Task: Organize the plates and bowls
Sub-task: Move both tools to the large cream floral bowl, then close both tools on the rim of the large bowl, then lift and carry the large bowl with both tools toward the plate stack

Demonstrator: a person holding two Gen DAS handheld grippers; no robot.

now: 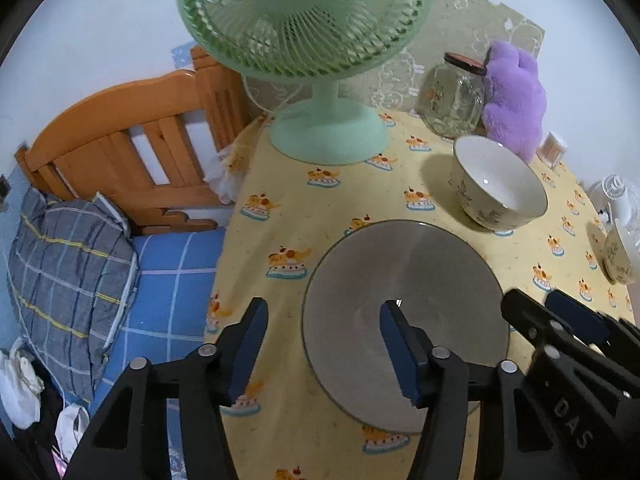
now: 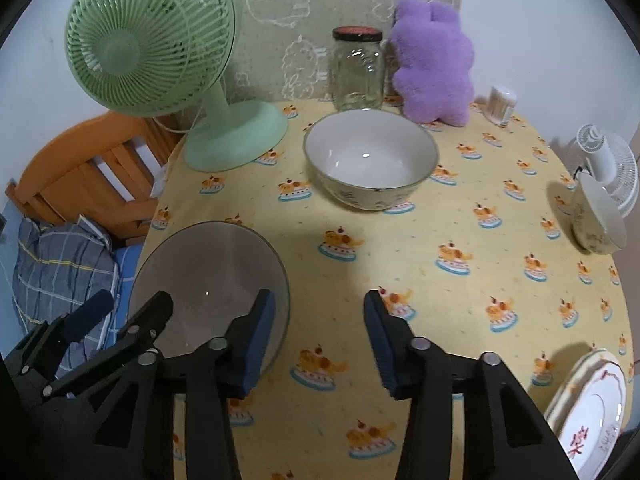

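The grey plate [image 1: 404, 320] lies at the tabletop [image 1: 320, 208] edge beside the bed [image 1: 168, 280]. The left gripper [image 1: 324, 344] straddles its rim and the right gripper [image 2: 320, 340] sits just beside it, both jaws part-open, gripping nothing. A careless nudge could push the plate off; the bowl [image 2: 370, 160] stands well apart.

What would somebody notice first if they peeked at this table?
Probably the big green fan standing at the back left of the yellow cartoon tablecloth, and the fluffy purple plush toy at the back beside a glass jar. Then the dishes: a large white bowl in the middle and a grey plate near the table's left edge, with both black grippers just above it.
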